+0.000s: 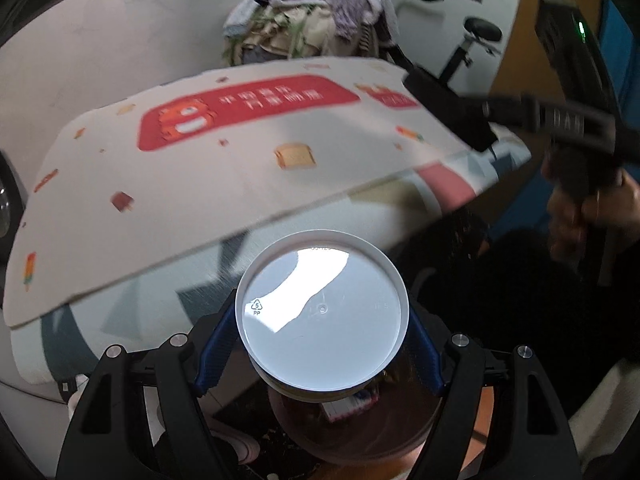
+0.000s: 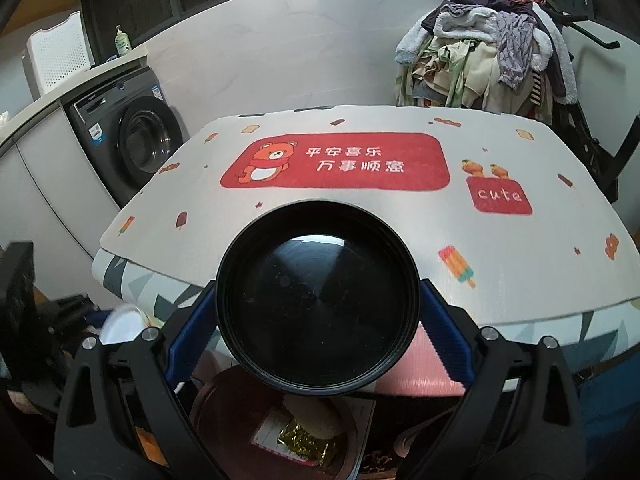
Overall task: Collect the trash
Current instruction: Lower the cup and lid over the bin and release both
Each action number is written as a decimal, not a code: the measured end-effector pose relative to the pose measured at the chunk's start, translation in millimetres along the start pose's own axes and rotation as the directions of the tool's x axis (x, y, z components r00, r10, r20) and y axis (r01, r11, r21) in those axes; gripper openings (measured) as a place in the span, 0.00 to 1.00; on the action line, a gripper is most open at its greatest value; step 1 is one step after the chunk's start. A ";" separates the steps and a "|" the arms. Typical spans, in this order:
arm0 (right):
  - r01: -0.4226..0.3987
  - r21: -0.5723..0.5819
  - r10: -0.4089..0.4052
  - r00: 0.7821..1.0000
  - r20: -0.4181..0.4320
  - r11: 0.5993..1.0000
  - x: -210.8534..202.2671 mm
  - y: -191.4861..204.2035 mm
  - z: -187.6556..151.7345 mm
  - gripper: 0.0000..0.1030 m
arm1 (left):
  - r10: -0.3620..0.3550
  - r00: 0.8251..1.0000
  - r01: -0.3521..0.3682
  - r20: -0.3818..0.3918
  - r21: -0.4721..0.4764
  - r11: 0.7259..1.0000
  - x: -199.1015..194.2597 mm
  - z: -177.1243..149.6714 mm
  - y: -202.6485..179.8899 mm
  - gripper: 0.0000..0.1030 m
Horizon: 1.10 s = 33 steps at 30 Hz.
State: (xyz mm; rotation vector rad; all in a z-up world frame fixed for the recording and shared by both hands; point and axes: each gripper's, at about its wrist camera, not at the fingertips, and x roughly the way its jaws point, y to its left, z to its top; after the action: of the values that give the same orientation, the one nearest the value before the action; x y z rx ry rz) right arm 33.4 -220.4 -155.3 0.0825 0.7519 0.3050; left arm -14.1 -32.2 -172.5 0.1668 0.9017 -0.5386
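A white lid (image 1: 322, 316) is clamped in the left claw (image 1: 320, 344) and a black bowl (image 2: 318, 296) in the right claw (image 2: 318, 320), at lower centre, before the printed desk (image 2: 500, 248).

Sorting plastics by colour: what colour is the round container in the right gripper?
Black, glossy inside; the round container shows best in the right wrist view.

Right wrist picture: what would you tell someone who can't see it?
The right tongs grip a round black plastic bowl above a brown bin of trash. Behind is a white table mat with a red bear label.
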 end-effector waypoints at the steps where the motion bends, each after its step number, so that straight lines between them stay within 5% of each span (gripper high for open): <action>1: 0.001 0.002 -0.001 1.000 0.000 1.000 -1.9 -0.5 -2.6 0.91 | -0.004 1.000 0.004 -0.006 0.004 1.000 2.0 -2.8 -2.1 0.72; 7: 0.011 0.009 -0.011 1.000 -0.011 1.000 -10.7 -4.3 -20.4 0.91 | -0.023 0.999 0.024 -0.034 0.017 1.000 13.5 -21.6 -16.5 0.74; 10: 0.011 0.011 -0.011 1.000 -0.020 1.000 -11.7 -4.2 -29.8 0.91 | -0.013 1.000 0.013 -0.016 0.023 1.000 10.8 -23.2 -20.1 0.87; 14: 0.008 -0.004 -0.009 0.999 -0.038 1.000 -9.5 3.6 -45.4 0.91 | 0.068 0.995 -0.070 0.073 0.021 0.997 -11.6 -19.9 -18.9 0.90; 22: -0.055 -0.083 0.042 0.987 -0.153 0.995 18.4 42.4 -84.9 0.91 | 0.193 0.952 -0.164 0.236 -0.136 0.977 -66.2 -23.4 7.8 0.94; 33: -0.074 -0.247 0.016 0.973 -0.230 0.966 32.3 81.1 -108.1 0.91 | 0.217 0.949 -0.174 0.230 -0.195 0.965 -71.4 -33.6 19.2 0.94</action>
State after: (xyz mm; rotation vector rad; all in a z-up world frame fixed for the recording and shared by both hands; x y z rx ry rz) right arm -37.9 -137.1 -240.7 -0.1811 0.9314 0.4578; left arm -63.4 23.0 -139.1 0.0294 0.6727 -0.2859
